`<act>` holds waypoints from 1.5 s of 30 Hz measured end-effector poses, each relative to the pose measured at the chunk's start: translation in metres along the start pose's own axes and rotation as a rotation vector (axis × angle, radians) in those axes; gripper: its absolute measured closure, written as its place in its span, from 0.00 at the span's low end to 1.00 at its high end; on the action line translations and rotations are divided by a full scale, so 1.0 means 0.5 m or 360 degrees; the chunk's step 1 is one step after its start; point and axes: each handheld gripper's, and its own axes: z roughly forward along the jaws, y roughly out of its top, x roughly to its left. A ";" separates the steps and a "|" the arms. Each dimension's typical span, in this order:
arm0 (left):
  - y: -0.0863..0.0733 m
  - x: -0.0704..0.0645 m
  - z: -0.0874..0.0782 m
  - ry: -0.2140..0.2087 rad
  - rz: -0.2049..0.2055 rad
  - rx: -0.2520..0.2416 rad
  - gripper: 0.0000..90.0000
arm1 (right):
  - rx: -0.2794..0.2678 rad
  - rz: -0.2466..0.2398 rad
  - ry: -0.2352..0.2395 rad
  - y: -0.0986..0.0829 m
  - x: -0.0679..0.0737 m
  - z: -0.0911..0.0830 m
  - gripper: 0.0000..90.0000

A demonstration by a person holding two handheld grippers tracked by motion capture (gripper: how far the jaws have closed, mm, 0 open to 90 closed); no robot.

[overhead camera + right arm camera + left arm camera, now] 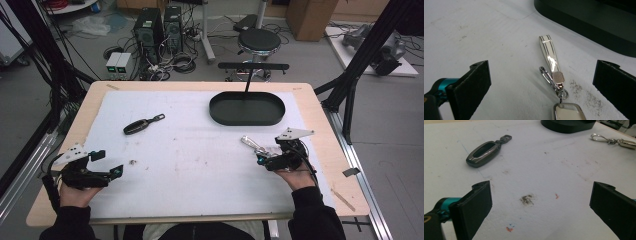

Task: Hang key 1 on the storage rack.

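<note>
From high above the near edge we look forward and down over the whole surface (200,165), with the floor clutter beyond it. Riding low on the left gripper (541,202), we face along its jaws across the surface toward the dark key fob (484,153) and the white-strapped keychain (614,140) ahead. The right gripper (541,82) camera sits close over that same keychain (551,65), with the black tray (599,27) just beyond; we share the tray (246,108) with the high view.

No text, label, brand, number or sign can be read on anything here.
</note>
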 end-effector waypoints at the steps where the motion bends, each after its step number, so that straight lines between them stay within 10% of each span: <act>1: 0.000 0.000 0.000 -0.0003 0.0000 0.0003 0.05 | 0.0007 -0.0013 -0.0003 0.003 -0.001 0.002 0.01; 35: 0.002 0.008 0.009 -0.0045 -0.0006 -0.0053 0.05 | 0.0244 -0.0105 0.0063 0.096 -0.042 0.132 0.01; 39: 0.002 0.009 0.010 -0.0058 -0.0003 -0.0041 0.05 | 0.0383 -0.0123 0.0082 0.103 -0.060 0.161 0.01; 45: 0.002 0.011 0.009 -0.0052 -0.0009 -0.0052 0.05 | 0.0540 -0.0123 0.0209 0.110 -0.073 0.176 0.28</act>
